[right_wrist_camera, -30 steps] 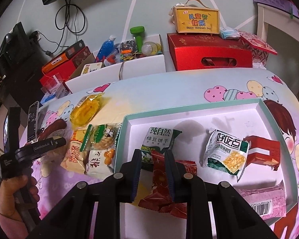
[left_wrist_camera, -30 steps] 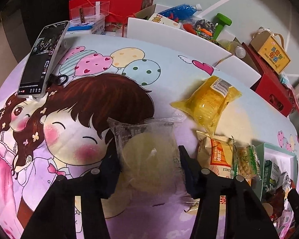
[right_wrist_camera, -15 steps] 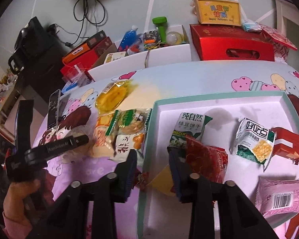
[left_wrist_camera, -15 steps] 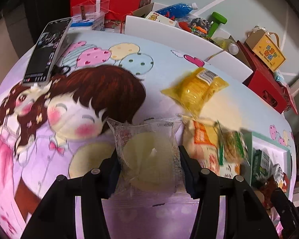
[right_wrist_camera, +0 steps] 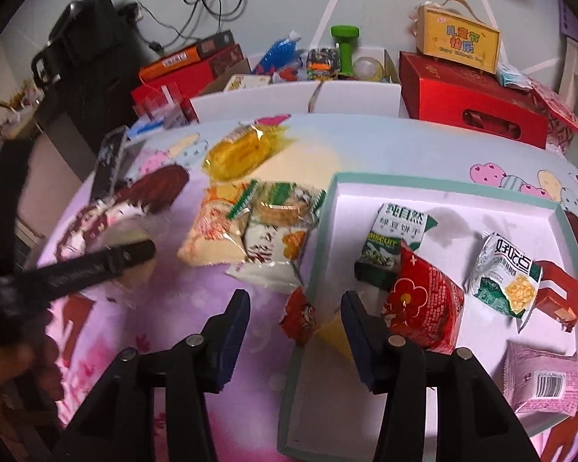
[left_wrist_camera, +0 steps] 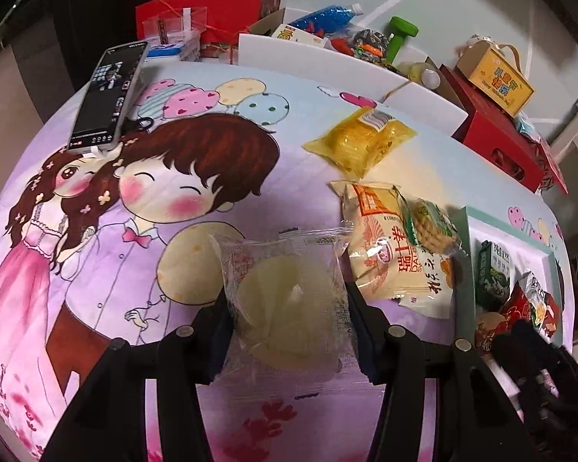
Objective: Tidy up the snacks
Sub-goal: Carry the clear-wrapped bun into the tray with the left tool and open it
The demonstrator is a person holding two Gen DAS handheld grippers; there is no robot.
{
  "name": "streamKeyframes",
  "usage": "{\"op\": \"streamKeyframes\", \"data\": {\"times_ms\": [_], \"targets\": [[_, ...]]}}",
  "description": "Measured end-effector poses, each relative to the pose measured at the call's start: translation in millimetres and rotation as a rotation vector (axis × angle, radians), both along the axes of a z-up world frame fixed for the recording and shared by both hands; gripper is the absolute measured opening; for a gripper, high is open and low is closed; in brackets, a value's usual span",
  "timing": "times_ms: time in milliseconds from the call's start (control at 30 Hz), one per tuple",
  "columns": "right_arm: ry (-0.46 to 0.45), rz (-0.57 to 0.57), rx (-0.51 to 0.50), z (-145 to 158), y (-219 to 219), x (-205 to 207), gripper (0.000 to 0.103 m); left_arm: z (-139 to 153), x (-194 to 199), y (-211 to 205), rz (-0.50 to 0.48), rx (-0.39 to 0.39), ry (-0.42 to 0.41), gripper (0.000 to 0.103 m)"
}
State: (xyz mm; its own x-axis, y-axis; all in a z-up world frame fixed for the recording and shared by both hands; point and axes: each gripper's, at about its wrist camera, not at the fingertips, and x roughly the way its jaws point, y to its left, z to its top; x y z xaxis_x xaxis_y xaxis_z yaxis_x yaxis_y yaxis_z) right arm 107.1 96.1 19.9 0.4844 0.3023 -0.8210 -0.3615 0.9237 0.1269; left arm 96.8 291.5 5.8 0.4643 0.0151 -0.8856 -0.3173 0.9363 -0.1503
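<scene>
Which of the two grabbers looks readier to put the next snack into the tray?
Probably the left gripper: its jaws already clamp the clear-wrapped round cake. The right gripper is open and holds nothing, straddling the tray rim.

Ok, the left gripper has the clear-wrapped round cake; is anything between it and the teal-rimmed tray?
Yes. A cluster of packets, orange-and-white and green-and-clear, lies on the tablecloth between the clear-wrapped round cake in the left gripper and the teal-rimmed tray. The open right gripper sits by the tray's near-left edge.
</scene>
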Motion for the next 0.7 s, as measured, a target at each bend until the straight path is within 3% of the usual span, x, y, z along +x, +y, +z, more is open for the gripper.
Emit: {"op": "streamKeyframes", "data": {"times_ms": [233, 500, 700], "targets": [[-0.019, 0.006, -0.028, -0.8, 1.2, -1.6, 0.047, -3.3, 3.4, -5.5, -0.021, -0.005, 0.016, 0.055], [-0.032, 0.001, -0.061, -1.8, 0.5, -2.3, 0.033, -3.2, 3.6, -7.2, -0.030, 0.003, 0.021, 0.055], [0.005, -0.054, -0.076, -10.0, -10.1, 6.1, 0.031, -0.8, 5.1, -8.2, -0.037, 0.006, 0.012, 0.055]]}}
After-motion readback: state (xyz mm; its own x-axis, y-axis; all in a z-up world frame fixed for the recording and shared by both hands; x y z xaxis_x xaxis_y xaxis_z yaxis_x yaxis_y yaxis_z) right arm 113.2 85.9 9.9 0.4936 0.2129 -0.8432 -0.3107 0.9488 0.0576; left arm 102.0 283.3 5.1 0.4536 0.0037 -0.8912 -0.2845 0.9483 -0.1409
